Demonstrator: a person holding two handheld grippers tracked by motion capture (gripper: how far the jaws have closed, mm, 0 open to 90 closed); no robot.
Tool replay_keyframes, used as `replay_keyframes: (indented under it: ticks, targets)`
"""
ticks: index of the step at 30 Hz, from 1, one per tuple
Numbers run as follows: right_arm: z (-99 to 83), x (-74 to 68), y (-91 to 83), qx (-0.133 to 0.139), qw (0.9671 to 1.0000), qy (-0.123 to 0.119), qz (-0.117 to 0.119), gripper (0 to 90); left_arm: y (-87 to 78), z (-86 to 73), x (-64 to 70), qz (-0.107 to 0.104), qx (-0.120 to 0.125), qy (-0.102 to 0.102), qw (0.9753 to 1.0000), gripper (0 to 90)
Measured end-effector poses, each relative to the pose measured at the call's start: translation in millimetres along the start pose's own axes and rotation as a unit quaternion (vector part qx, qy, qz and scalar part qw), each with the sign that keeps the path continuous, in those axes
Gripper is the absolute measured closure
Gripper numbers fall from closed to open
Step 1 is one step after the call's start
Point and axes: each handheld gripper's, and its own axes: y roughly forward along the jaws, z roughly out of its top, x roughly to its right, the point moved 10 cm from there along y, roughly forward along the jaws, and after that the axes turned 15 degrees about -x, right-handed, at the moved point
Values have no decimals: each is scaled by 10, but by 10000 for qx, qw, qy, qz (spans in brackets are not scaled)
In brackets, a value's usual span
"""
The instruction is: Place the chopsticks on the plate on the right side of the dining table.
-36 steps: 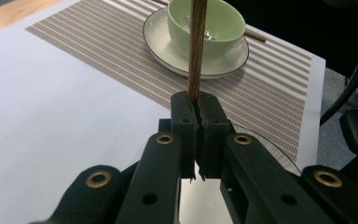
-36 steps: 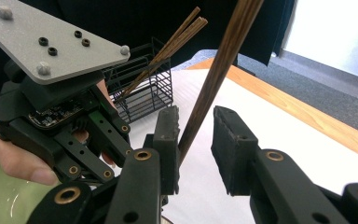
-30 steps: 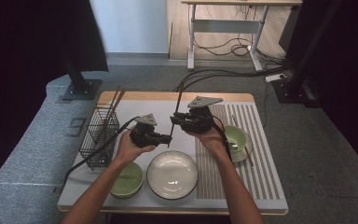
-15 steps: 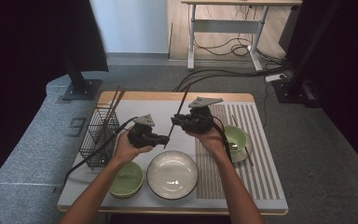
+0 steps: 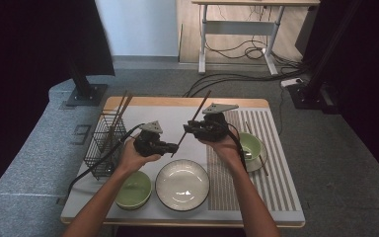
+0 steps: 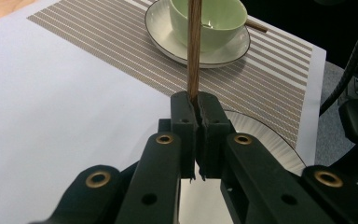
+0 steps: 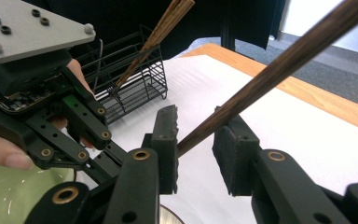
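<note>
Left gripper view: jaws hide chopstick's (image 6: pixel 194 51) tip, seemingly clamped.

Chopstick (image 6: pixel 194 46): dark brown wood, visible grain. Both grippers black w/ brass-coloured rivets; left gripper (image 5: pixel 170 147) and right gripper (image 5: pixel 187 129) each carry a grey plate. Mat (image 5: pixel 276 163) at 3 o'clock: white w/ tan stripes. Cup (image 6: pixel 208 23) pale green on a white saucer (image 6: pixel 168 35) w/ dark rim. Basket (image 5: pixel 103 143) at 9 o'clock: black wire. Bowl (image 5: pixel 134 190) at 7 o'clock: green. Plate (image 5: pixel 182 185) white, dark rim.

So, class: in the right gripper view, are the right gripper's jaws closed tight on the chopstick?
No: the right gripper stands open, gaps beside the chopstick.
</note>
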Motion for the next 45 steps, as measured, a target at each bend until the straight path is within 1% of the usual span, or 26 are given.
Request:
replay_keyframes:
  ticks: [4, 9, 20, 27, 36, 39, 41, 43, 45]
  targets:
    - [-21, 25, 2, -19, 10000, 60, -24, 678, 0, -4, 0, 5, -18, 1, 10000, 866]
    - [-41, 50, 3, -61, 9999, 44, -130, 643, -6, -8, 7, 2, -32, -2, 10000, 866]
    - [-49, 74, 0, -76, 9998, 63, -170, 597, -35, -12, 14, -23, -39, -9, 10000, 866]
    - [-76, 86, 10, -107, 9998, 133, -124, 589, -32, -27, 17, -15, -76, -7, 10000, 866]
    - [-127, 111, 46, -177, 9996, 208, -82, 563, -3, -66, 14, -85, -100, -45, 9999, 866]
    - [-149, 114, 48, -223, 9995, 195, -64, 549, 5, -94, -21, -45, -159, -110, 9998, 867]
    - [-170, 128, 33, -251, 9995, 173, -111, 543, -8, -111, -51, -26, -163, -146, 9998, 867]
    - [-185, 143, 1, -222, 9995, 207, -90, 541, -22, -129, -66, -20, -184, -167, 9997, 867]
    - [-194, 156, -40, -188, 9995, 222, -124, 539, -26, -146, -74, 4, -242, -163, 9996, 867]
